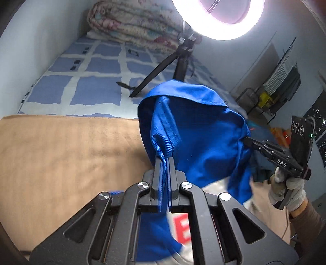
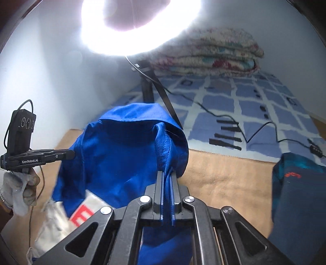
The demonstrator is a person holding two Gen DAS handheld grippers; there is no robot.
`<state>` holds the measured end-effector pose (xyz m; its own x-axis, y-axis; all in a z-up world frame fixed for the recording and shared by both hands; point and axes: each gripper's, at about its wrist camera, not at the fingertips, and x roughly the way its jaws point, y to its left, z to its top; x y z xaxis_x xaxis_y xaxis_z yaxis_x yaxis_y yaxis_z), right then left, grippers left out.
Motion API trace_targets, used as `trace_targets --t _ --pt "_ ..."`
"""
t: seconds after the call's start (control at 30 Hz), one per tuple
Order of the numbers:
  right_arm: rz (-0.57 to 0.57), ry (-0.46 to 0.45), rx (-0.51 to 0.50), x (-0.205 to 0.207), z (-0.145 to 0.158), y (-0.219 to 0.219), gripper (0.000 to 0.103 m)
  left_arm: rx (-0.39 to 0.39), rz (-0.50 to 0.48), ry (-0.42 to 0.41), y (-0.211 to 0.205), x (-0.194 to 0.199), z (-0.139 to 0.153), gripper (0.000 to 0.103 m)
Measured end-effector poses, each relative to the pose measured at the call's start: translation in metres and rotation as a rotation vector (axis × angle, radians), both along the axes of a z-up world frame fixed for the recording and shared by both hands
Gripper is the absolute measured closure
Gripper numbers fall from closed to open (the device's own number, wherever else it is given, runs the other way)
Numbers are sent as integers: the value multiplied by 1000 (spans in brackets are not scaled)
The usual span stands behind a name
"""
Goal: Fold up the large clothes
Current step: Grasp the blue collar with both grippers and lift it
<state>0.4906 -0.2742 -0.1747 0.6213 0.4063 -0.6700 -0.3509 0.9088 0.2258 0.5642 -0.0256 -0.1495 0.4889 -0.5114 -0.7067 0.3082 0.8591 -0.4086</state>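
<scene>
A bright blue garment (image 1: 195,130) with a white panel and a red letter (image 1: 182,228) hangs in the air between both grippers, above a tan blanket (image 1: 61,155). My left gripper (image 1: 164,161) is shut on a folded edge of it. My right gripper (image 2: 167,173) is shut on another edge of the same garment (image 2: 122,155). In the left wrist view the right gripper (image 1: 247,141) comes in from the right with its tips in the cloth. In the right wrist view the left gripper (image 2: 72,154) comes in from the left.
A ring light (image 1: 220,18) on a black tripod (image 1: 163,67) stands on the blue checked bedsheet (image 1: 91,67) behind. A folded floral quilt (image 2: 214,53) lies at the far end. A dark blue garment (image 2: 295,193) lies at right. Cables (image 2: 234,122) cross the sheet.
</scene>
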Motion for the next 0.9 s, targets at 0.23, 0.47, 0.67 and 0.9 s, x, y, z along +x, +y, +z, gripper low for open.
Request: trace_targets --t 0.23,0.47,0.67,0.9 --pt "29 -69 -20 -79 46 3 102 -36 -3 -49 8 -65 43 103" --pt "96 -91 -19 -173 78 20 103 -37 -52 -101 9 -154 88 103" --pt "127 -87 -64 -215 75 29 103 14 -67 -120 17 -203 104 103" --pt "200 -140 -174 -289 68 39 103 -83 40 -113 67 -242 125 98"
